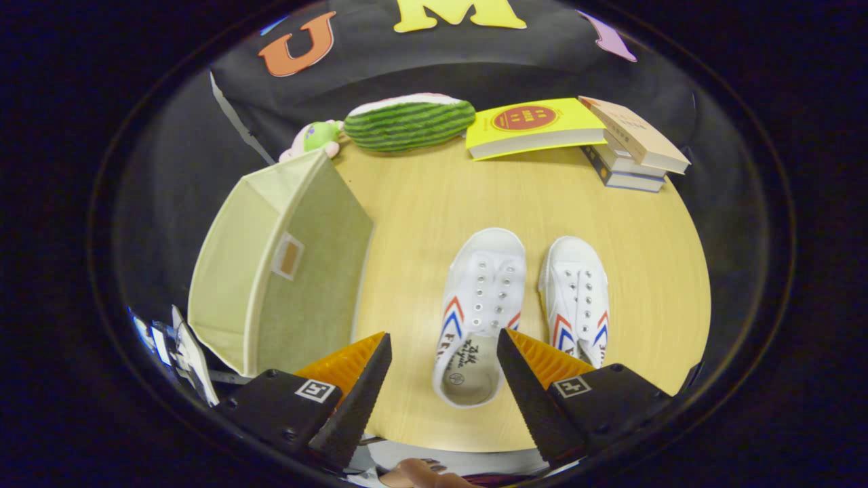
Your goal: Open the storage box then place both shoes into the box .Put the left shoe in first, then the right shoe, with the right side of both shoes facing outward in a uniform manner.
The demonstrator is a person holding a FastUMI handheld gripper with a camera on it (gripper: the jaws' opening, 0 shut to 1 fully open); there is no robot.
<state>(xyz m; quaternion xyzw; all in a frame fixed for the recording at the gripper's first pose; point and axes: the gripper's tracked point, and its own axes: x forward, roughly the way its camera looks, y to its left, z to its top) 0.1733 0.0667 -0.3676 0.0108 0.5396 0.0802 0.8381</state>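
White shoes (522,298) with red-blue chevrons, beige box (285,264), green-striped watermelon plush (409,122).

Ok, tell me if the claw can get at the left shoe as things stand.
Probably yes. The claw hangs open with the left shoe between its fingers, heel end nearest, and nothing lies across it. The right shoe sits apart beside it.

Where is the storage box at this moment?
In the gripper view the storage box stands on the table, left of the two white shoes and in front of the watermelon toy. The open gripper hovers over the nearer shoe.
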